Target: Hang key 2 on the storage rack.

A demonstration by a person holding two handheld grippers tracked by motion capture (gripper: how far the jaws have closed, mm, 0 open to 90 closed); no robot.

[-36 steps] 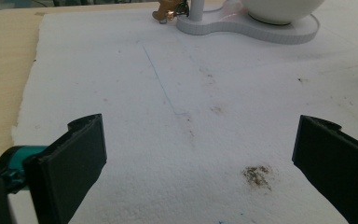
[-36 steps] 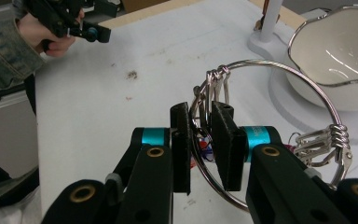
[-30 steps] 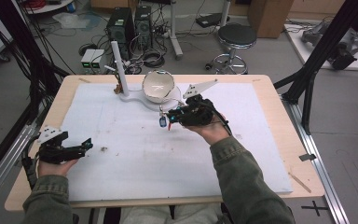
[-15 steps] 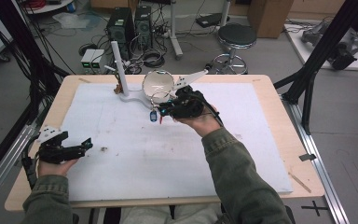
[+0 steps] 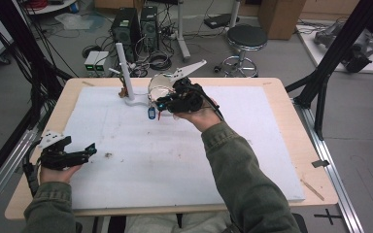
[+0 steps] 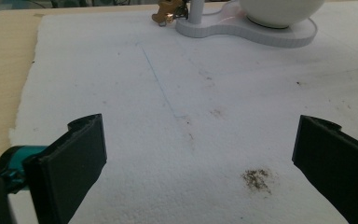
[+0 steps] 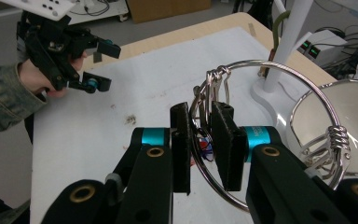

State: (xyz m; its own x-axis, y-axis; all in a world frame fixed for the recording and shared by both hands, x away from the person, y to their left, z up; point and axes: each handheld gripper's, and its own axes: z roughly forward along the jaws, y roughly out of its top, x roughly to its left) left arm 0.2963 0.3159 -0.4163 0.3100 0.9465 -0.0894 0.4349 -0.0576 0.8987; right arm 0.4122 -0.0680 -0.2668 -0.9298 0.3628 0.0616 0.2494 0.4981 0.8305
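Observation:
My right gripper is shut on a large metal key ring that carries smaller rings and wire coils. In the high view that gripper is held above the mat, right next to the shiny bowl, and a small blue tag dangles under it. The bowl sits on a white stand with an upright post. Over the mat's near-left corner, my left gripper rests open and empty, its jaws wide apart.
A white foam mat covers most of the wooden table. A small brown object sits at the foot of the post. A dark crumb patch lies between the left jaws. Computers, cables and a stool stand beyond the table.
My right gripper has risen and moved away from me, a little leftward, carrying the key ring up to the bowl and stand. The left gripper has stayed put.

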